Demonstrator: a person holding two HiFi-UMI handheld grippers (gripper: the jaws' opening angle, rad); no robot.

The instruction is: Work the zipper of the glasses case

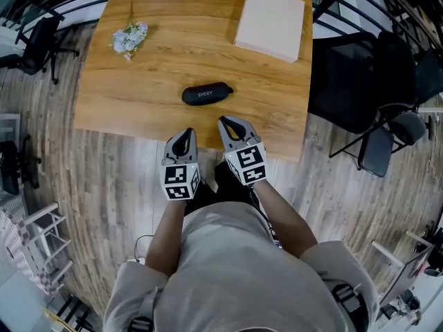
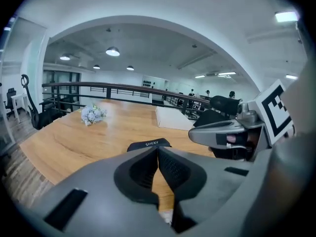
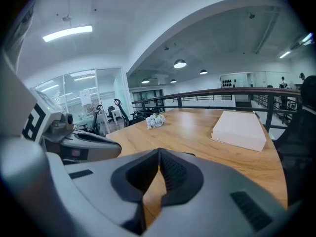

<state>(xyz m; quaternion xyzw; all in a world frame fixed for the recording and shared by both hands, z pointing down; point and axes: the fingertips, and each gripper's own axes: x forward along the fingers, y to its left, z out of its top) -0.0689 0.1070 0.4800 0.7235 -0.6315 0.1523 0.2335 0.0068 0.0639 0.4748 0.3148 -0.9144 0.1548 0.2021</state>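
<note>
One table [image 1: 138, 95] carries three loose things: one case [image 1: 206, 93], one box [image 1: 270, 22] and one bunch of flowers [image 1: 129, 37]. Two grippers show, the left gripper [image 1: 185, 135] and the right gripper [image 1: 230, 125], with two marker cubes between them: the left cube [image 1: 180, 181] and the right cube [image 1: 248, 164]. One person [image 1: 228, 268] holds both.

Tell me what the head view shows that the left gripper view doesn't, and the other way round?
Only the head view shows the person's torso and the marker cube on the left gripper. Only the left gripper view shows the ceiling and its lamps. Both show the table, black glasses case, flowers, white box and right gripper.
</note>
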